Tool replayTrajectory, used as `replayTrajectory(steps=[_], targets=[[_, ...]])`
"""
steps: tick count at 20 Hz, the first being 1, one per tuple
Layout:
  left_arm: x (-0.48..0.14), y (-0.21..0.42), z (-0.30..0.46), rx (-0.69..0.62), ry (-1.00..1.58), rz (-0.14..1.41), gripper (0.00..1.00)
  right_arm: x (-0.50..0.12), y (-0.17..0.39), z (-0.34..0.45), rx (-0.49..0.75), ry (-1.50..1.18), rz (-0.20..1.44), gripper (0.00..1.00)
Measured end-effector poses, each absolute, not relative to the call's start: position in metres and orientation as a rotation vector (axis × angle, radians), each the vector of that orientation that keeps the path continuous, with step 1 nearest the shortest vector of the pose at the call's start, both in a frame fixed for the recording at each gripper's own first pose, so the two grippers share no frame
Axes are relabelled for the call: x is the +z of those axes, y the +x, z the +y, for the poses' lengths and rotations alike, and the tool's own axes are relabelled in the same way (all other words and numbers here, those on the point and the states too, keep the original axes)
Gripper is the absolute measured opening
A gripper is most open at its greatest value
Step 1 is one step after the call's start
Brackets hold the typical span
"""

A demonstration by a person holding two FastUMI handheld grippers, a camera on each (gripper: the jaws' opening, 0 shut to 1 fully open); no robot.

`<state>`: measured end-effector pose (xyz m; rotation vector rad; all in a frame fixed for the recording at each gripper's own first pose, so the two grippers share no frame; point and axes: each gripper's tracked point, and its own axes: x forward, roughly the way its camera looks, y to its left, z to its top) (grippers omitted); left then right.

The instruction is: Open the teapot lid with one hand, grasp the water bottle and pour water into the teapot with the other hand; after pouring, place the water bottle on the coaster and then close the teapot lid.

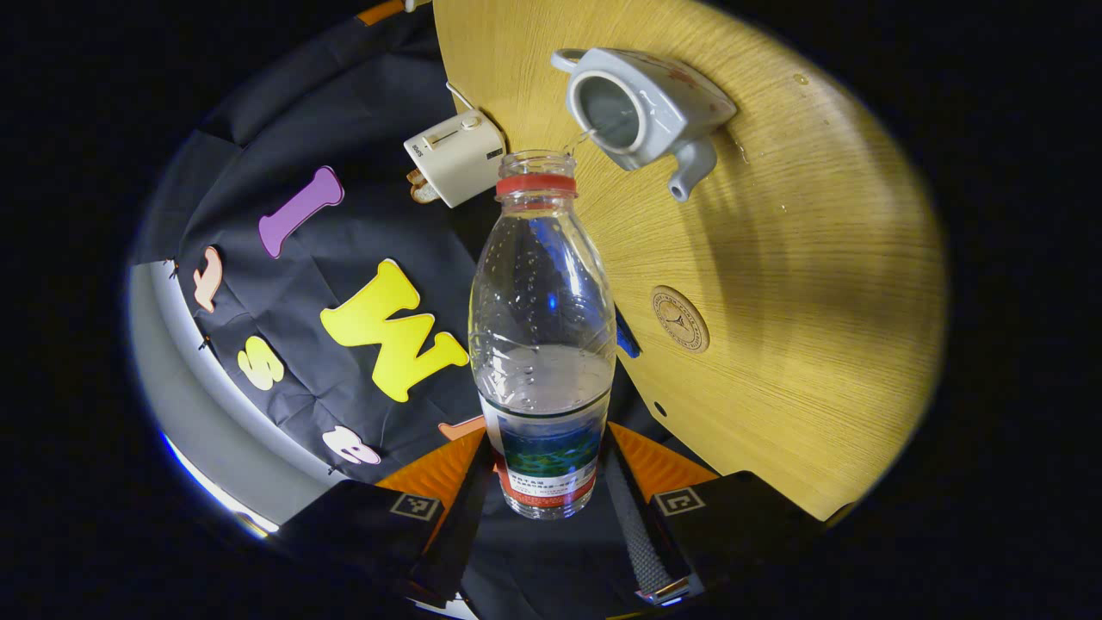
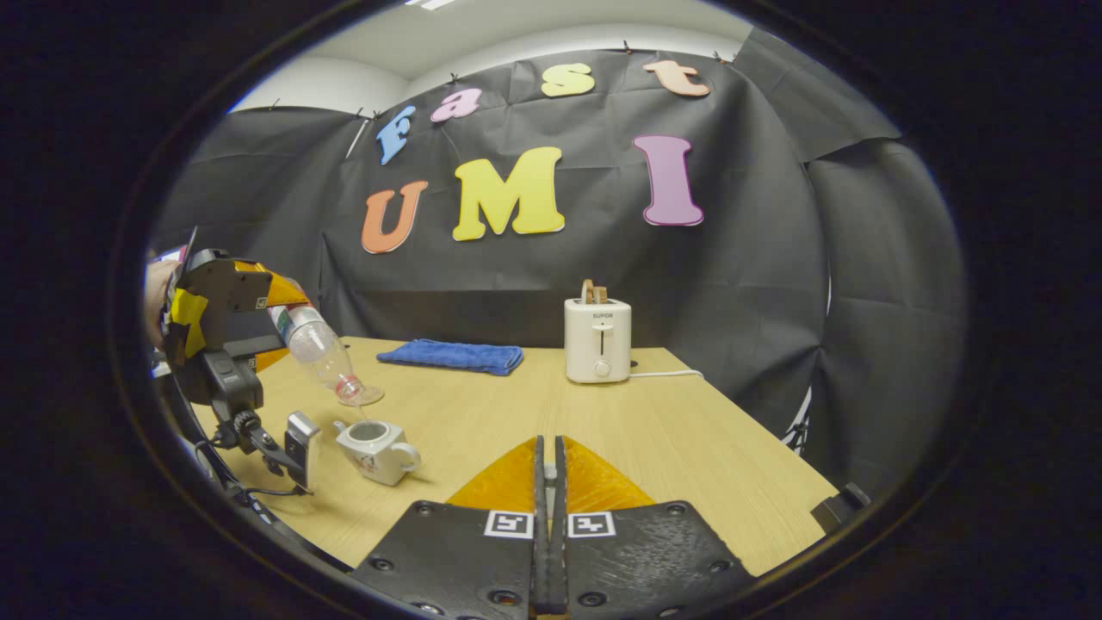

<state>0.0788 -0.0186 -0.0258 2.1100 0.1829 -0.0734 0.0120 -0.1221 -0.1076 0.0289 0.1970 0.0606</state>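
left gripper view: coaster on table near teapot | right gripper view: towel, toaster behind teapot | left gripper fingers clamp bottle, tilted mouth just above lidless teapot | right gripper fingers pressed together, empty

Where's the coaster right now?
In the left gripper view, the coaster lies bare on the wooden table, just right of the held water bottle and below the open teapot.
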Motion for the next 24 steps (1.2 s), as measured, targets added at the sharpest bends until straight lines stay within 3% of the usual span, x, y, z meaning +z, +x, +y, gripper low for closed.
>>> replayTrajectory(steps=[4,5,7,24], targets=[[-0.025,0.077,-0.02,-0.073,2.136,0.182,0.75,-0.108,0.011,-0.123,0.061,0.031,0.195,0.0],[-0.026,0.077,-0.021,-0.077,2.139,0.179,0.8,-0.108,0.01,-0.123,0.062,0.032,0.195,0.0],[-0.025,0.076,-0.022,-0.075,2.145,0.174,0.75,-0.108,0.01,-0.123,0.061,0.032,0.195,0.0],[-0.034,0.077,-0.022,-0.107,2.009,0.148,0.75,-0.102,0.009,-0.122,0.065,0.034,0.19,0.0]])
